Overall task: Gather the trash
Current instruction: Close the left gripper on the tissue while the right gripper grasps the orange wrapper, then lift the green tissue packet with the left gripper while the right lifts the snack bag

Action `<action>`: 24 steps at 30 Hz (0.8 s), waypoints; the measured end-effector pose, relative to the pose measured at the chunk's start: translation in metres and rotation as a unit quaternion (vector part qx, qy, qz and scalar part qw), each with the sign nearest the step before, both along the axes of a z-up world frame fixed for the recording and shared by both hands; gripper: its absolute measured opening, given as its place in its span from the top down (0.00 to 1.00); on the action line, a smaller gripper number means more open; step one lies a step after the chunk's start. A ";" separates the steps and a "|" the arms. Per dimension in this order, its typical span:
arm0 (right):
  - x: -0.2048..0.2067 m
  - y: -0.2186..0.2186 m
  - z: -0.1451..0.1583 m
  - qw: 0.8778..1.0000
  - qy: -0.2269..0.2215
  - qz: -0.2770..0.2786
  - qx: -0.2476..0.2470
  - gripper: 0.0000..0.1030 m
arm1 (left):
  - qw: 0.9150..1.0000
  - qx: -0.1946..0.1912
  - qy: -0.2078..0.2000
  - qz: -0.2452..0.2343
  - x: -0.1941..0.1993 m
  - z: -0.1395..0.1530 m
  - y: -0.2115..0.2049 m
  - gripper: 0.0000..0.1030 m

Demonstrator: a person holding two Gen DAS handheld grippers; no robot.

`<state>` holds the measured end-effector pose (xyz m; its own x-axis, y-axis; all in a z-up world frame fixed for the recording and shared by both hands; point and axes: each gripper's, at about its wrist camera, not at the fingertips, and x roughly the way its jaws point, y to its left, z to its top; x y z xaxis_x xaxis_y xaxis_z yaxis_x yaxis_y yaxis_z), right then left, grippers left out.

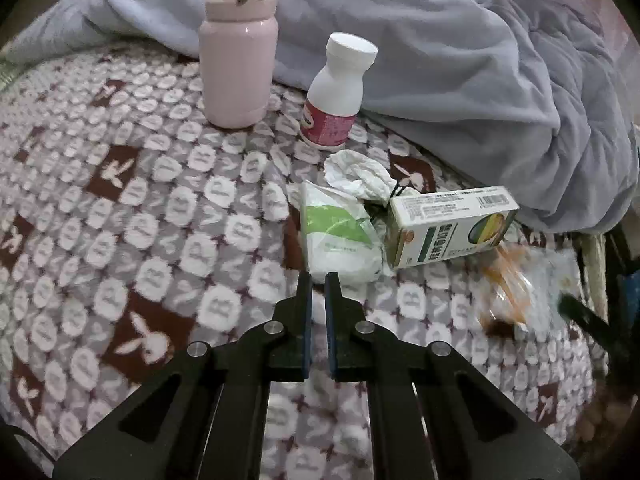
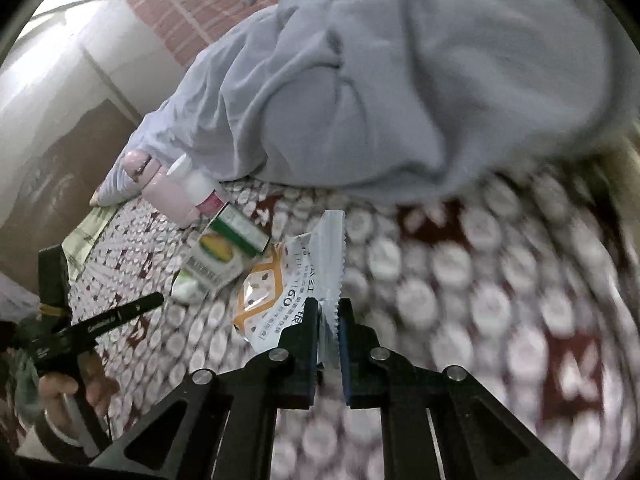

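Observation:
In the left wrist view a green-and-white tissue pack [image 1: 338, 236], a crumpled white tissue [image 1: 356, 176] and a white-green medicine box [image 1: 448, 226] lie on the patterned blanket. My left gripper [image 1: 319, 280] is shut and empty, just short of the tissue pack. A blurred orange snack wrapper [image 1: 516, 292] shows at the right. In the right wrist view my right gripper [image 2: 328, 308] is shut on the serrated edge of that snack wrapper [image 2: 288, 280], which lifts off the blanket. The medicine box [image 2: 224, 252] lies left of it.
A pink flask [image 1: 238, 60] and a white pill bottle [image 1: 338, 96] stand upright on the blanket [image 1: 120, 220]. A rumpled grey-blue quilt [image 1: 460, 80] fills the back and right. The bed edge is at the right.

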<state>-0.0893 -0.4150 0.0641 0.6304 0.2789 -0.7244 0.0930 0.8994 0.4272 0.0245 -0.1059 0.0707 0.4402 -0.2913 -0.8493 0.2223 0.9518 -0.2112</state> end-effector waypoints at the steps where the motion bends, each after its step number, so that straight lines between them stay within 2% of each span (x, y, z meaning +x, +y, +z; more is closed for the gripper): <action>1: -0.010 -0.001 0.000 1.000 0.004 -0.004 0.004 0.92 | 1.000 0.006 -0.003 0.008 -0.002 0.000 -0.001 0.96; 4: -0.041 0.000 -0.002 1.000 0.024 -0.006 0.003 0.92 | 1.000 -0.001 0.007 0.031 0.002 -0.004 0.001 0.93; 5: -0.043 0.002 -0.004 0.999 0.034 -0.002 -0.005 0.91 | 0.999 -0.006 0.009 0.035 0.004 -0.006 0.002 0.79; 6: -0.048 0.004 -0.004 0.999 0.045 0.006 -0.024 0.88 | 0.999 -0.009 0.010 0.040 0.007 -0.007 0.002 0.53; 7: -0.052 0.003 -0.003 0.998 0.045 0.010 -0.041 0.75 | 0.999 -0.011 0.009 0.043 0.009 -0.008 0.002 0.44; 8: -0.057 0.003 0.002 0.997 0.036 0.015 -0.068 0.57 | 0.999 -0.018 0.007 0.048 0.011 -0.008 0.002 0.42; 10: -0.062 0.000 0.012 0.993 0.020 0.031 -0.108 0.45 | 0.998 -0.021 0.009 0.055 0.019 -0.011 0.001 0.42; 13: -0.057 -0.003 0.025 0.987 0.001 0.070 -0.143 0.43 | 0.998 -0.015 0.019 0.053 0.033 -0.019 -0.002 0.42; 16: -0.041 0.002 0.029 0.976 -0.006 0.142 -0.166 0.27 | 0.999 -0.011 0.039 0.033 0.047 -0.034 -0.010 0.42; 19: -0.023 0.012 0.020 0.964 -0.007 0.204 -0.172 0.27 | 0.999 -0.007 0.036 0.025 0.050 -0.041 -0.016 0.42; 22: -0.005 0.028 -0.001 0.948 0.018 0.259 -0.186 0.25 | 1.000 0.007 0.025 -0.006 0.047 -0.039 -0.026 0.45; 24: 0.004 0.039 -0.017 0.936 0.028 0.290 -0.200 0.25 | 0.999 0.029 0.018 -0.017 0.046 -0.039 -0.028 0.60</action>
